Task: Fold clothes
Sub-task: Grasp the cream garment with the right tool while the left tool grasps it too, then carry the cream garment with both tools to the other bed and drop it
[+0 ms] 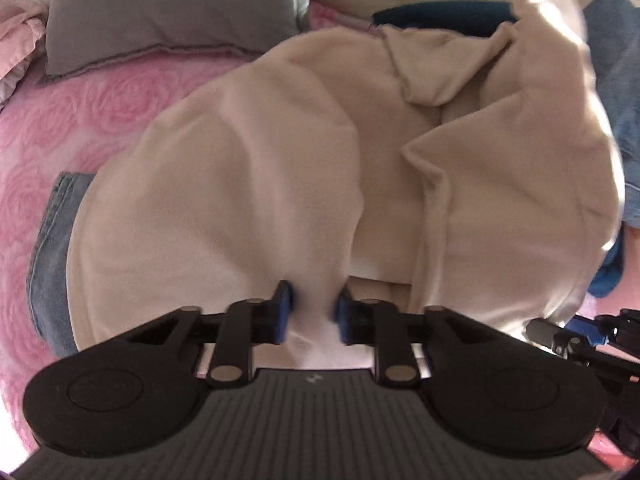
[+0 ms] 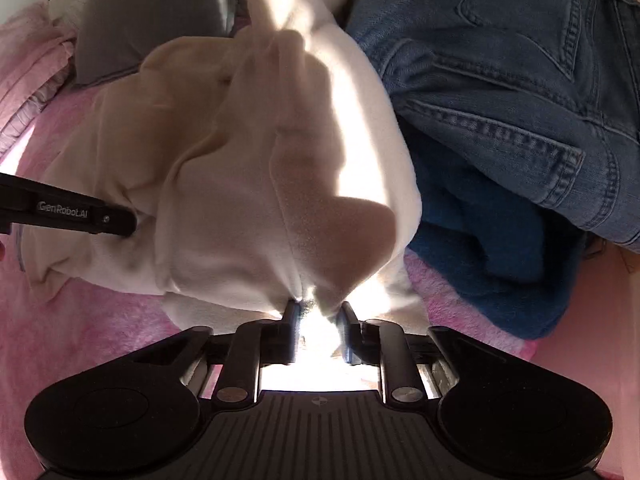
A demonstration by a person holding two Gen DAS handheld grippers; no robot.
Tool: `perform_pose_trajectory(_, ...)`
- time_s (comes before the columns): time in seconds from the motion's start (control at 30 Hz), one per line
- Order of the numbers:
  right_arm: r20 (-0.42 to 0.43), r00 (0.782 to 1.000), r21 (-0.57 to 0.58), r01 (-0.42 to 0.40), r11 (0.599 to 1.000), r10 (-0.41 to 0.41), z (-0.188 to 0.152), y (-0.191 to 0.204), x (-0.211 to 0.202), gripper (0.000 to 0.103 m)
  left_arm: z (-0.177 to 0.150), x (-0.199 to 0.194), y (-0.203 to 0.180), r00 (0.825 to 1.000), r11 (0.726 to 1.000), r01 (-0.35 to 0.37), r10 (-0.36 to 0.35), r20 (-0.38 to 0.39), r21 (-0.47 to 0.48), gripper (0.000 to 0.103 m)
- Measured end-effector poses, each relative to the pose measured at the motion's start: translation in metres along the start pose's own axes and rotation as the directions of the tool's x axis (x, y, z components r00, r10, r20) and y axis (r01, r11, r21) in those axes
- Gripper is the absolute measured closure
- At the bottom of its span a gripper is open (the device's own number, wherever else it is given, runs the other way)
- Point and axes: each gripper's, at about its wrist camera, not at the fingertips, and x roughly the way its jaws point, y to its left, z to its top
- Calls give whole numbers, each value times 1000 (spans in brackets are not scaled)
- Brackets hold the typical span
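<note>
Left wrist view: left gripper (image 1: 312, 312) clamped on a bunched near edge of the cream garment (image 1: 256, 184); garment spread in loose folds over the pink blanket (image 1: 80, 120), partly covering jeans (image 1: 52, 232); grey pillow (image 1: 168, 12) beyond; blue cloth (image 1: 440, 14) behind

Right wrist view: right gripper (image 2: 318, 322) pinching the cream garment's (image 2: 248, 184) near edge in glare; dark blue towel (image 2: 480, 232) and jeans (image 2: 500, 72) just right; left gripper's arm (image 2: 72, 212) touching the garment at left

A cream garment (image 1: 248, 184) is seen on a pink rose-patterned blanket (image 1: 80, 120), beside blue denim jeans (image 2: 500, 80) and a grey pillow (image 1: 172, 12).
</note>
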Motion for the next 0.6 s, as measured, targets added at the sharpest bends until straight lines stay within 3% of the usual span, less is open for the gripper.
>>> perform_pose_trajectory(0.1, 36, 998, 32, -47, 998, 45, 1, -7, -21, 93, -7, -24, 4, 999, 999, 28, -27, 46, -17, 100)
perform_pose_trajectory(0.33, 171, 967, 58, -202, 978, 190, 10, -16, -111, 95, -33, -114, 27, 977, 995, 59, -41, 208, -79, 101)
perform_pose_trajectory(0.4, 230, 948, 44, -236, 971, 220, 14, -9, -140, 103, -48, -145, 40, 964, 988, 81, -45, 261, -128, 101)
perform_pose_trajectory(0.47, 286, 922, 26, -278, 960, 259, 17, 3, -168, 103, -67, -181, 57, 948, 979, 94, -32, 318, -181, 101)
perform_pose_trajectory(0.6, 381, 851, -49, -371, 927, 361, 23, 45, -222, 103, -123, -263, 89, 908, 958, 99, 23, 418, -268, 102)
